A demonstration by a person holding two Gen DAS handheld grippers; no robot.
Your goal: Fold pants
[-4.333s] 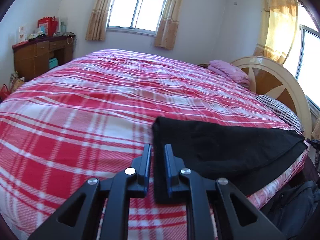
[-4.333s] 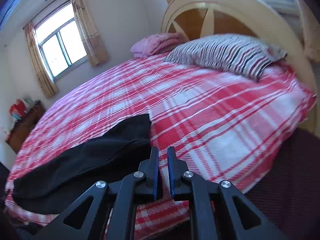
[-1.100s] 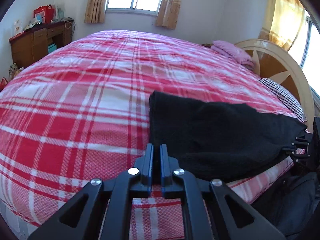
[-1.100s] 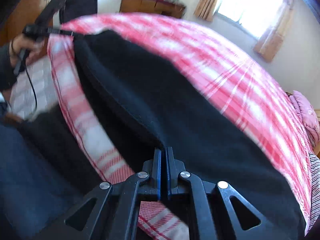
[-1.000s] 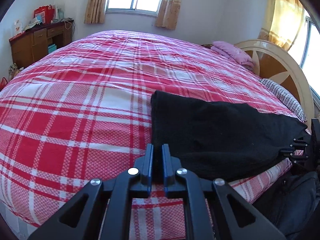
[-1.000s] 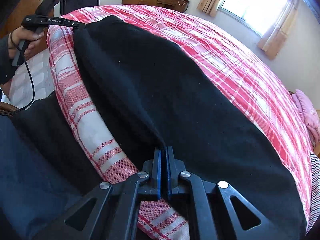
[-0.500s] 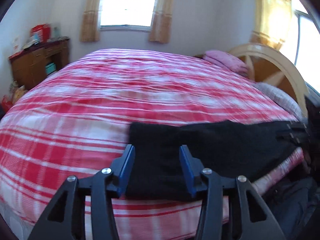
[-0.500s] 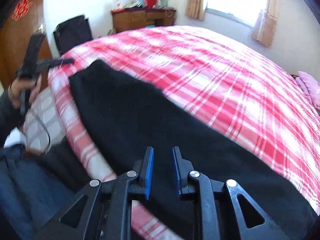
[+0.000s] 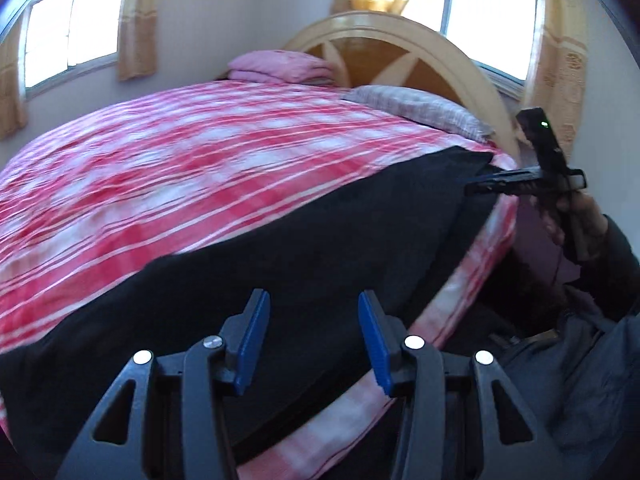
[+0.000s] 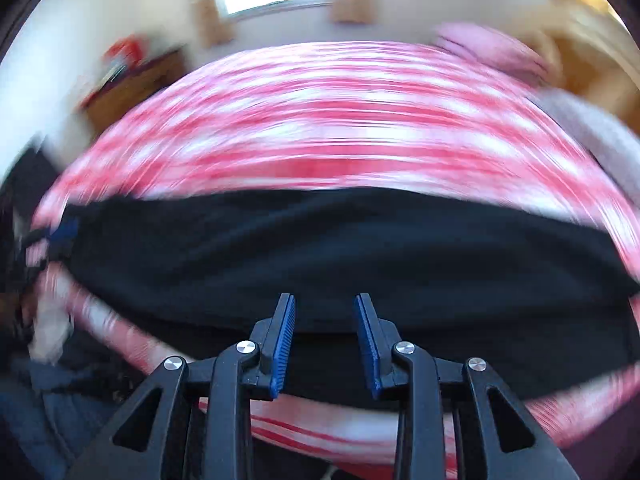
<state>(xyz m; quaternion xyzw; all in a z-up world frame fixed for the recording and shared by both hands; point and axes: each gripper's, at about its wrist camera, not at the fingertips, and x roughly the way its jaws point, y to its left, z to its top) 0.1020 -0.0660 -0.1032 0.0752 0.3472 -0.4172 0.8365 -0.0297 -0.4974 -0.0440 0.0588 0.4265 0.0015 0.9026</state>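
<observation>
The right wrist view is heavily smeared by motion, so the far wall, a window and a brown desk at the upper left are only rough shapes there, and the plaid lines run into streaks. In both views the black pants (image 9: 280, 256) lie spread in a long band along the near edge of the bed, on the red and white plaid bedspread (image 9: 180, 168); their lower edge drapes over the side of the mattress, and their left end is cut off by the frame in the left wrist view. The left gripper (image 9: 314, 334) hovers over the pants with its blue-padded fingers spread wide and nothing between them. The right gripper (image 10: 324, 338) is likewise spread apart above the cloth, holding nothing; whether either touches the fabric is unclear. Only the left wrist view shows the right gripper from outside, held by a hand (image 9: 580, 216) at the far right end of the pants, its tips just beside the fabric's corner. That view also shows a curved wooden headboard (image 9: 400, 36), a grey striped pillow (image 9: 420, 108), a folded pink blanket (image 9: 280, 68) and curtained windows (image 9: 68, 28) behind. The person's dark clothing fills the lower right.
</observation>
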